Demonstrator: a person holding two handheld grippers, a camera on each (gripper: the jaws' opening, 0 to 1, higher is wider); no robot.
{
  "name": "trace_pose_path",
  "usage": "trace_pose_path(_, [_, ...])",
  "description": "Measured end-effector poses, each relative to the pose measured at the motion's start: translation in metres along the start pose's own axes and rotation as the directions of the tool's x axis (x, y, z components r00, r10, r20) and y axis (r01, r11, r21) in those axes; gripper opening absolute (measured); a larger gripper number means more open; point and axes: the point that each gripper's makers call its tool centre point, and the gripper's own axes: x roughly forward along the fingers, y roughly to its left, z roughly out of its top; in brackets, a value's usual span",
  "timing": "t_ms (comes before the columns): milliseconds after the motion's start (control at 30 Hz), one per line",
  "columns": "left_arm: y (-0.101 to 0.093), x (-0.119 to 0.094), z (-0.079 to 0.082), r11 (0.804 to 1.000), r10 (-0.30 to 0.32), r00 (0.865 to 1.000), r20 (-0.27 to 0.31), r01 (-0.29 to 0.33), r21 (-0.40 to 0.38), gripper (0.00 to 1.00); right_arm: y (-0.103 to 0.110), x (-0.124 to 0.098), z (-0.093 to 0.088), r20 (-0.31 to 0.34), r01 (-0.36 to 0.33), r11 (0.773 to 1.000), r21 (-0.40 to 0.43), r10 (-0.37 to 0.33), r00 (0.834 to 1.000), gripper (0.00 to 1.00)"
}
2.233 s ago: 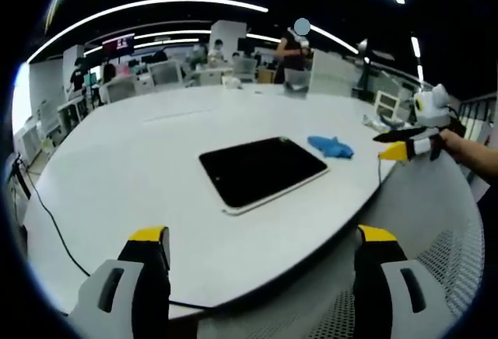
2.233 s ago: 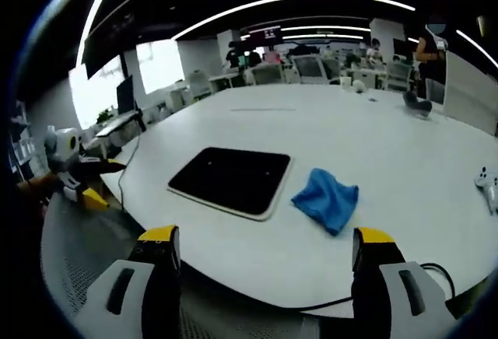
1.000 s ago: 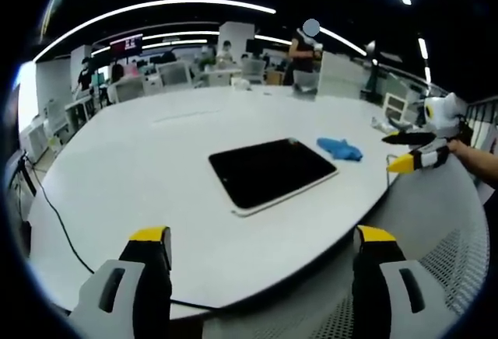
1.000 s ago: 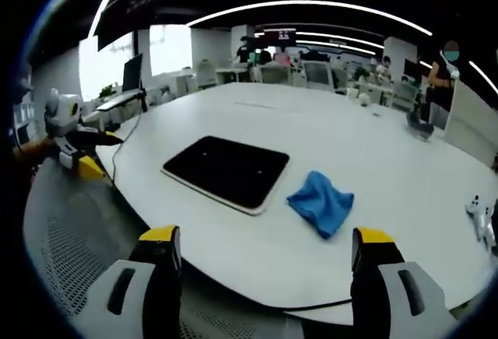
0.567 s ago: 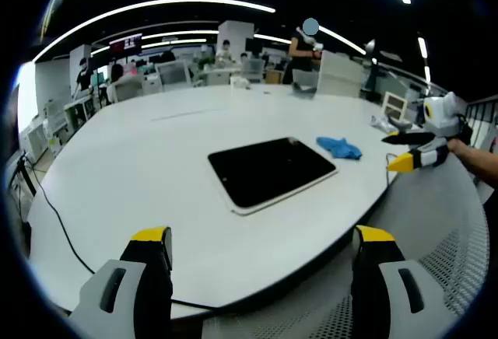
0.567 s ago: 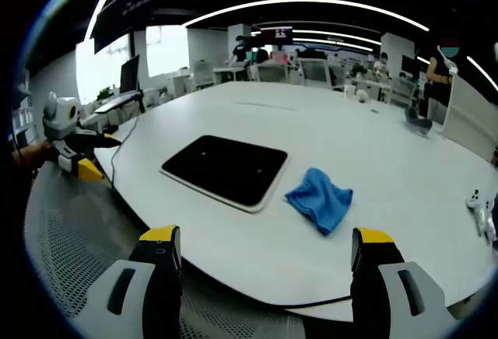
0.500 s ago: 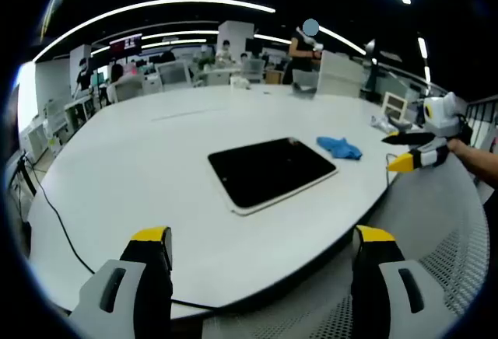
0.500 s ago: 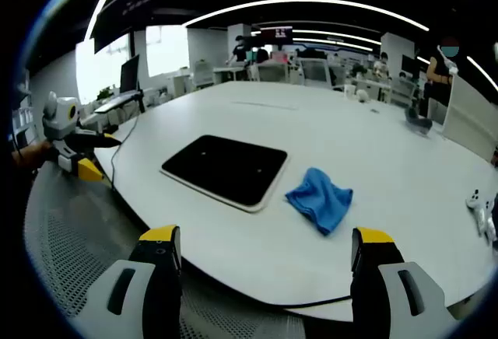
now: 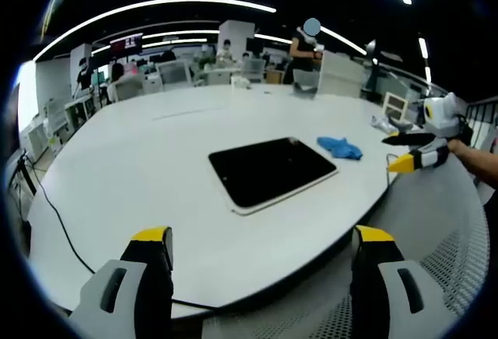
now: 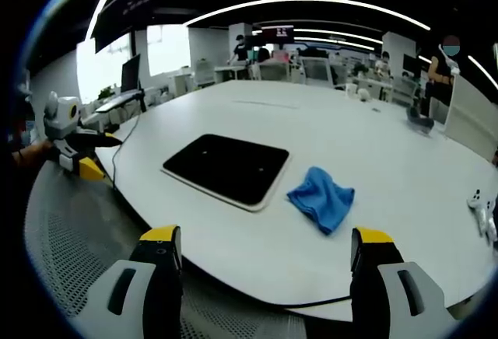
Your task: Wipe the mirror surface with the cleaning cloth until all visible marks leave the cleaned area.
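On table (image 10: 405,160), dark mirror (image 10: 226,169), crumpled blue cloth (image 10: 321,197)

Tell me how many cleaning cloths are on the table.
1. A single blue cloth lies crumpled on the white table, just beside the dark mirror. Neither tool is touching it. No other cloth shows.

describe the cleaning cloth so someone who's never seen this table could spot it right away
Start at the big white oval table and find the dark rectangular mirror with a pale rim lying flat near its edge. The cleaning cloth is the crumpled heap lying just beside the mirror's short side. It is the only bright blue, soft thing on the white top.
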Motion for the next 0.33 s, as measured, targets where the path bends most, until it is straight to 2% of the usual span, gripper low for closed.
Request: trace_pose_path(333, [-0.0007, 0.0004, -0.0007, 1.0, -0.001, 1.0, -0.006, 0.001, 0.003, 0.93, -0.0002, 0.0002, -0.0032, -0.019, 0.003, 1.0, 0.006, -0.003, 1.0, 0.89])
